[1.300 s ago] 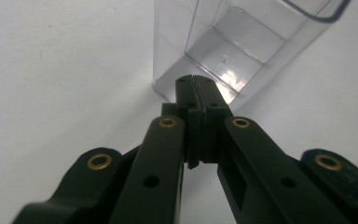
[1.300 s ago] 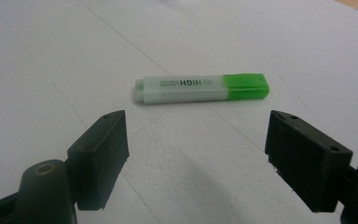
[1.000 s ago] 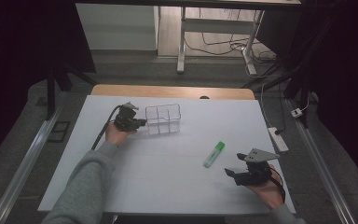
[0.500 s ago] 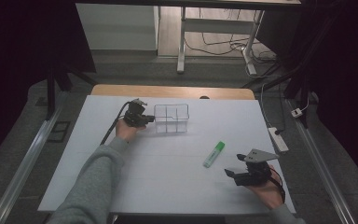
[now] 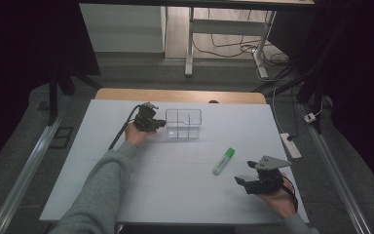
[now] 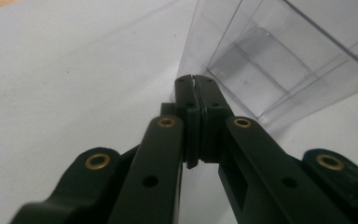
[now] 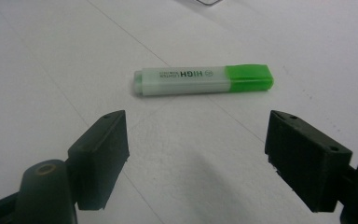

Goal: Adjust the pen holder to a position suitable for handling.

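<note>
- Where the left gripper meets it, the clear plastic organizer stands upright on the far middle of the white surface; inner walls split it into compartments, all see-through.
- Left gripper, state: jaws closed tight on each other with nothing between them, the tips at the organizer's left wall near a lower corner; whether they touch the wall cannot be told. In the left gripper view the shut tips sit right against the organizer's corner edge.
- Left hand: grey sleeve, reaching in from the lower left; a black cable trails from the gripper toward the near left.
- Green highlighter: lies flat on the surface, well apart from the organizer, toward the near right; pale barrel, green cap. In the right gripper view it lies crosswise, cap to the right, printed lettering along the barrel.
- Right gripper: near the surface's near right edge, near the highlighter but not touching it; jaws wide open, holding nothing. Its own view shows the two pads spread apart, the highlighter beyond the gap.
- Right hand: holds that gripper, grey three-cornered plate on top.
</note>
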The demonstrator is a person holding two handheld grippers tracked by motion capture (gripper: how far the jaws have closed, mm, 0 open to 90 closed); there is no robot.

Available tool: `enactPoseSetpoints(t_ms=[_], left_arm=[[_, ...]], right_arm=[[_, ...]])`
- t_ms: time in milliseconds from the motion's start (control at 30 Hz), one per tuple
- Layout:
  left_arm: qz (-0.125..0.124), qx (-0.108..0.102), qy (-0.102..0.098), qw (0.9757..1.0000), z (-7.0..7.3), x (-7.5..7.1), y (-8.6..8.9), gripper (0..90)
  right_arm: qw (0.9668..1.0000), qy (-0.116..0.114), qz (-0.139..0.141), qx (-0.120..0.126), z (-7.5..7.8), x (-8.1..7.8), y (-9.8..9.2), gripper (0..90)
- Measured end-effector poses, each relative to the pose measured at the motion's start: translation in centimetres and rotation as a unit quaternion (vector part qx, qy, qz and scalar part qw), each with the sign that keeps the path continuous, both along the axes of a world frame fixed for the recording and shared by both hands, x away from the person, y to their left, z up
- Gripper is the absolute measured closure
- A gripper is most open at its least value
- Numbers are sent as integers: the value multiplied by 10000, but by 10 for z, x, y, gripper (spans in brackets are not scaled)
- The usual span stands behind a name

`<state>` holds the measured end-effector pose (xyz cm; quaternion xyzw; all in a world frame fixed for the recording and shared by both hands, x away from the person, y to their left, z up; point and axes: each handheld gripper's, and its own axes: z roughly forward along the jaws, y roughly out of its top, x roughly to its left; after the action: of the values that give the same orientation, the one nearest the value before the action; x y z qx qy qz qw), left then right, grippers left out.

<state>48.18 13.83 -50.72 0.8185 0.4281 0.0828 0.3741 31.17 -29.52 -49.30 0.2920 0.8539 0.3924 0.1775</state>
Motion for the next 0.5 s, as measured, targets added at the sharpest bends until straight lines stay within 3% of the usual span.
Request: enactPoseSetpoints(t_ms=[167, 367, 500], left_arm=[[38, 196, -224, 9996, 5, -12, 12, 887], [57, 2, -341, 9994, 13, -40, 37, 880], [17, -74, -450, 9990, 20, -62, 47, 730]], right_arm=[[10000, -26, -25, 30, 0, 0, -2, 209], [10000, -7, -22, 33, -1, 2, -3, 209], [10000, -16, -25, 32, -1, 2, -3, 209]])
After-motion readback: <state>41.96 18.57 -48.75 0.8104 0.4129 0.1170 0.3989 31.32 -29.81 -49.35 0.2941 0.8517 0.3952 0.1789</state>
